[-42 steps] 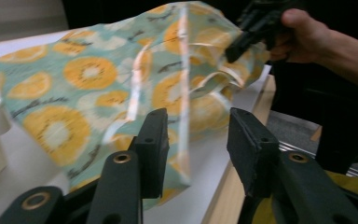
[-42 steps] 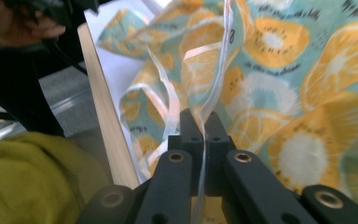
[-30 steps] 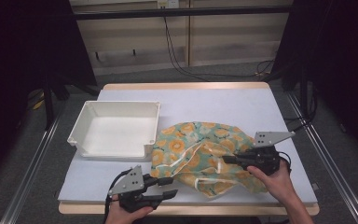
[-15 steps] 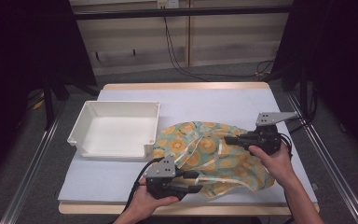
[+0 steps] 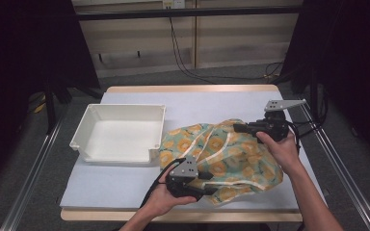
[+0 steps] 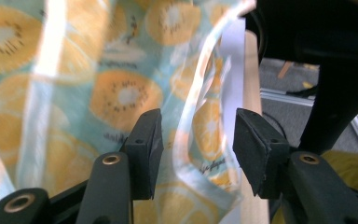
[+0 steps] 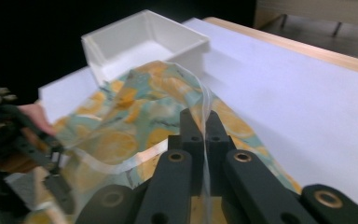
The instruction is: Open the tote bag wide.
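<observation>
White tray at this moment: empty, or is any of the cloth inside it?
Empty. The white tray shows a bare floor; the citrus-print cloth lies beside it on the table.

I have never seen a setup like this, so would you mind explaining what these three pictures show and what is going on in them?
No robot here: a person stands at a table and holds a hand tool with a two-jaw claw in each hand. One picture looks down from above the table. The other two come from small cameras riding on each claw, looking along its black jaws.

On the table sit an empty white tray and a crumpled cloth printed with orange slices and edged in white.

The right claw is shut on the cloth's white edge, lifting that part. The left claw is open, its jaws on either side of another stretch of the edge near the table's front, not yet pinching it.
</observation>
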A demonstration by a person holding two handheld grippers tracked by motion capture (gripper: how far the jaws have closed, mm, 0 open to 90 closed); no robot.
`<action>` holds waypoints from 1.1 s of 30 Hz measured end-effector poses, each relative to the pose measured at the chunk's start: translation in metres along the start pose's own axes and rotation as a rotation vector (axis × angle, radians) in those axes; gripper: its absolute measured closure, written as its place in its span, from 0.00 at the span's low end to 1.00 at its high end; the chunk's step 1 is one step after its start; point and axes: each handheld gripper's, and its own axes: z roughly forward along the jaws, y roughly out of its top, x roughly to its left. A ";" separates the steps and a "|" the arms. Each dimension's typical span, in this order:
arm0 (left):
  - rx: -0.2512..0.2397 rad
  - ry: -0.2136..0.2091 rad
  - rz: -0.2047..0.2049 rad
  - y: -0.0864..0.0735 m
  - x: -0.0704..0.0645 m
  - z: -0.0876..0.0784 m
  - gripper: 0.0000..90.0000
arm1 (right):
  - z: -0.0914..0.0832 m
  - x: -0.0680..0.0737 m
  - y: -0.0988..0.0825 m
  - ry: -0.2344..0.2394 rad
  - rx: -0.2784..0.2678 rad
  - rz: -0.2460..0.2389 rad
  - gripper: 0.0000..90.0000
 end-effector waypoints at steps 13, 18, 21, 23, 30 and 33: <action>0.038 0.073 0.022 -0.013 0.009 0.007 0.56 | 0.016 -0.022 -0.004 -0.063 0.051 0.001 1.00; 0.054 0.086 0.018 -0.016 0.011 0.007 0.84 | 0.020 -0.030 -0.009 -0.076 0.071 0.016 1.00; 0.062 0.085 -0.001 -0.018 0.016 0.005 0.99 | 0.024 -0.037 -0.012 -0.080 0.078 0.031 1.00; 0.042 0.062 -0.006 -0.016 0.015 0.003 1.00 | 0.025 -0.037 -0.012 -0.081 0.073 0.041 1.00; -0.097 -0.101 -0.028 0.002 -0.008 -0.019 1.00 | 0.021 -0.048 -0.013 -0.117 0.050 0.064 1.00; -0.105 -0.158 -0.015 0.005 -0.020 -0.026 1.00 | 0.016 -0.057 -0.014 -0.143 0.052 0.086 1.00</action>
